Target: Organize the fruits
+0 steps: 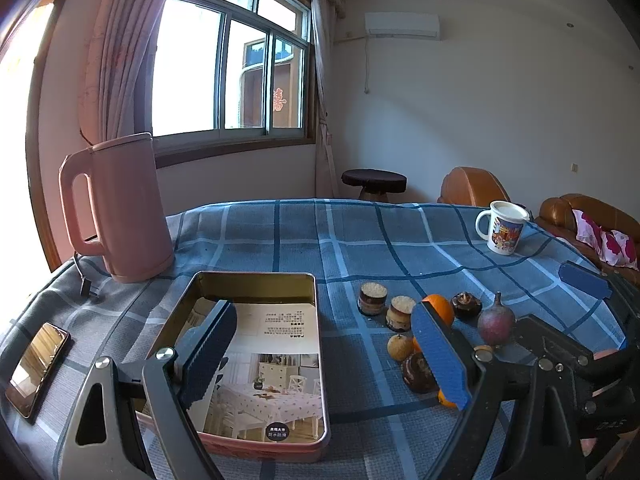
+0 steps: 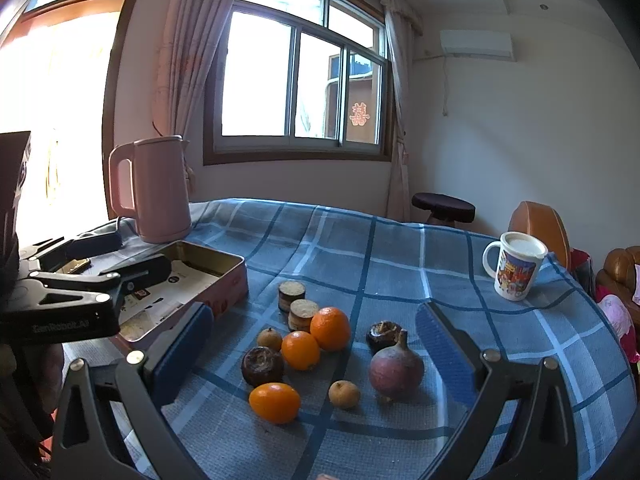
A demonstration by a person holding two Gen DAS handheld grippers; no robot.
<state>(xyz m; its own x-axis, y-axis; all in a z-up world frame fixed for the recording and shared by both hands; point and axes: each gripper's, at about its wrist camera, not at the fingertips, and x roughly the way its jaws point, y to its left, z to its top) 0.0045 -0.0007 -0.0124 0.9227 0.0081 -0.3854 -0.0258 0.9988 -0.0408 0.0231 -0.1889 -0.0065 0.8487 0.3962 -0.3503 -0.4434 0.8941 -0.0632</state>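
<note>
Several fruits lie loose on the blue checked cloth: three oranges [image 2: 330, 328], a purple round fruit [image 2: 396, 368], two dark brown fruits [image 2: 262, 366] and two small tan ones [image 2: 344, 394]. My right gripper [image 2: 314, 356] is open just above them, holding nothing. My left gripper [image 1: 324, 356] is also open and holds nothing. Its left finger hangs over the open metal tin [image 1: 256, 276], which holds only a printed sheet. In the left wrist view the rear orange [image 1: 442, 306] and the purple fruit [image 1: 496, 322] sit right of the tin. One right-gripper pad [image 1: 584, 280] shows beyond them.
Two small capped jars [image 2: 292, 294] stand behind the fruits. A pink kettle [image 1: 120, 208] stands at the back left with its plug lying on the cloth. A phone [image 1: 38, 368] lies at the left edge and a printed mug [image 2: 516, 270] at the far right. A stool and sofa sit beyond the table.
</note>
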